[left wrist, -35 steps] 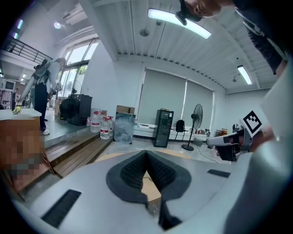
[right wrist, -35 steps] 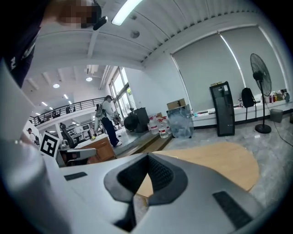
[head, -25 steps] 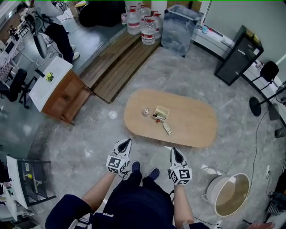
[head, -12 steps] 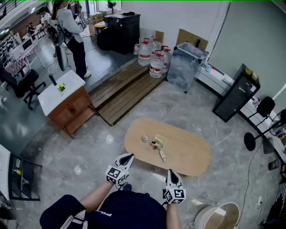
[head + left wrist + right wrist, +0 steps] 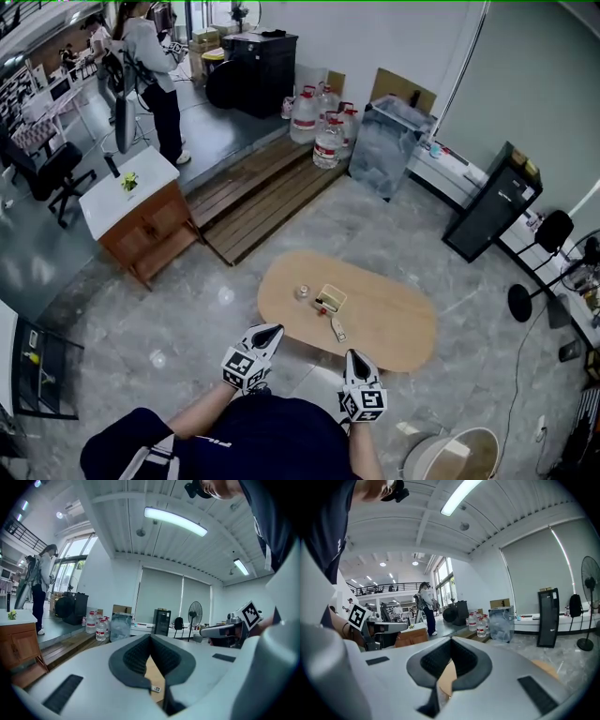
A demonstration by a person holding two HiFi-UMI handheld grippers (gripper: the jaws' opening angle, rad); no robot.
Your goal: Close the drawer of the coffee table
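Left claw (image 5: 270,330) and right claw (image 5: 350,355): both pressed shut and empty, with white moulded shells and ribbed dark pads. The oval, smooth light-wood counter (image 5: 398,323) stands just ahead on the grey marbled floor (image 5: 187,309). A pale flat panel (image 5: 314,380) projects from its near edge between the claws, possibly the drawer.

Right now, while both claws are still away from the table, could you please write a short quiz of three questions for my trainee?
1. True or false: the left claw grips the small box on the coffee table.
2. The coffee table's top is: A oval, B square, C triangular.
3. Fill in: the right claw is ___ (open or shut).

Key: 1 false; 2 A; 3 shut.
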